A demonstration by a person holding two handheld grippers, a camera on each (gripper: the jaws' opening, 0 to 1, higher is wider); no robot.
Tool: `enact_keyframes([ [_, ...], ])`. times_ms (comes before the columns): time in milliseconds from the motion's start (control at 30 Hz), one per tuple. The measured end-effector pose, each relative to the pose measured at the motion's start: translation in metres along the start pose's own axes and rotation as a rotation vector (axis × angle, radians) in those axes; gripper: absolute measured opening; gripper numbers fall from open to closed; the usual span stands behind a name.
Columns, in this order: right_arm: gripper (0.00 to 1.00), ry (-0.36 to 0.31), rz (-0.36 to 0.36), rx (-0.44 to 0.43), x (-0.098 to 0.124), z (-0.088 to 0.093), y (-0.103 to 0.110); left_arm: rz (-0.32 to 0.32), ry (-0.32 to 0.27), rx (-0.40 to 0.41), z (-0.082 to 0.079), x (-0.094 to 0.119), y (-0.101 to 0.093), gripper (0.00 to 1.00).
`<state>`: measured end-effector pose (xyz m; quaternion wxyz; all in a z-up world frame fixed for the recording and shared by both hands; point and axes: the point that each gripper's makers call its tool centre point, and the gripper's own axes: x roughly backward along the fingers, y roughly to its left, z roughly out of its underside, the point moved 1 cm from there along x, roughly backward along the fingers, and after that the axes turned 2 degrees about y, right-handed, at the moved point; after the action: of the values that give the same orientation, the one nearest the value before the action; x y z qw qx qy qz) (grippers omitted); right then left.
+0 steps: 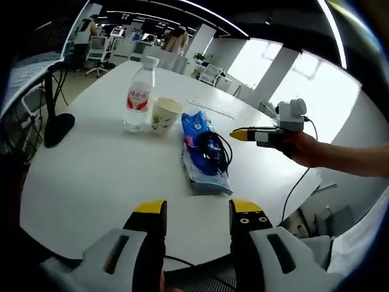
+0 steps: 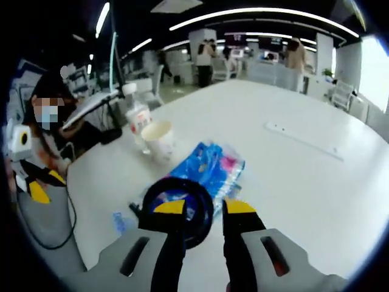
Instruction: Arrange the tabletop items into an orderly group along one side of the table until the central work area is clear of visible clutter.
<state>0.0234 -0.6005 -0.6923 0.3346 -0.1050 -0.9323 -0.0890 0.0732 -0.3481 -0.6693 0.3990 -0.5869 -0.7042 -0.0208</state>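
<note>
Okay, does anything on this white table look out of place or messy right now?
Yes: a coiled black cable lies on top of the blue plastic tissue pack, which sits askew near the middle of the white table. The clear plastic water bottle and white paper cup stand upright, side by side. Nothing looks spilled.

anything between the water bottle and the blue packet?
Yes: a paper cup stands between the water bottle and the blue packet, close beside the bottle. Left gripper view shows it; right gripper view agrees.

Blue-pink packet (image 1: 203,155), black cable (image 1: 213,149), possibly floral-print cup (image 1: 165,115).
</note>
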Motion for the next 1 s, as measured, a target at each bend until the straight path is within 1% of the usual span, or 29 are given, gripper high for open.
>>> enact_keyframes([
  [100,0.2,0.002,0.014,-0.018,0.008,0.013,-0.007,-0.007,-0.008,-0.003,-0.003,0.0,0.0,0.4],
  [300,0.19,0.01,0.038,-0.078,0.019,0.036,-0.02,-0.018,-0.038,0.029,-0.008,0.001,-0.006,0.4],
  [467,0.19,0.009,0.027,-0.129,0.021,0.048,-0.017,-0.03,-0.039,0.03,-0.005,0.003,-0.007,0.4],
  [567,0.19,-0.002,0.016,-0.166,0.019,0.049,-0.014,-0.036,-0.04,0.04,-0.005,0.003,-0.007,0.4],
  [633,0.2,-0.018,0.009,-0.21,0.019,0.048,-0.01,-0.039,-0.047,0.037,-0.01,0.003,-0.01,0.4],
  [700,0.2,-0.042,0.006,-0.258,0.018,0.048,-0.006,-0.041,-0.053,0.008,-0.018,0.004,-0.015,0.4],
  [767,0.21,-0.037,0.001,-0.278,0.014,0.052,-0.002,-0.048,-0.05,-0.025,-0.023,0.004,-0.016,0.4],
  [833,0.22,-0.031,-0.005,-0.295,0.009,0.055,0.0,-0.052,-0.051,-0.032,-0.026,0.006,-0.017,0.4],
  [933,0.23,-0.051,-0.002,-0.338,0.004,0.052,0.003,-0.056,-0.053,-0.035,-0.028,0.011,-0.017,0.4],
  [1000,0.23,-0.077,0.009,-0.381,0.001,0.046,0.002,-0.061,-0.051,-0.038,-0.028,0.013,-0.017,0.4],
])
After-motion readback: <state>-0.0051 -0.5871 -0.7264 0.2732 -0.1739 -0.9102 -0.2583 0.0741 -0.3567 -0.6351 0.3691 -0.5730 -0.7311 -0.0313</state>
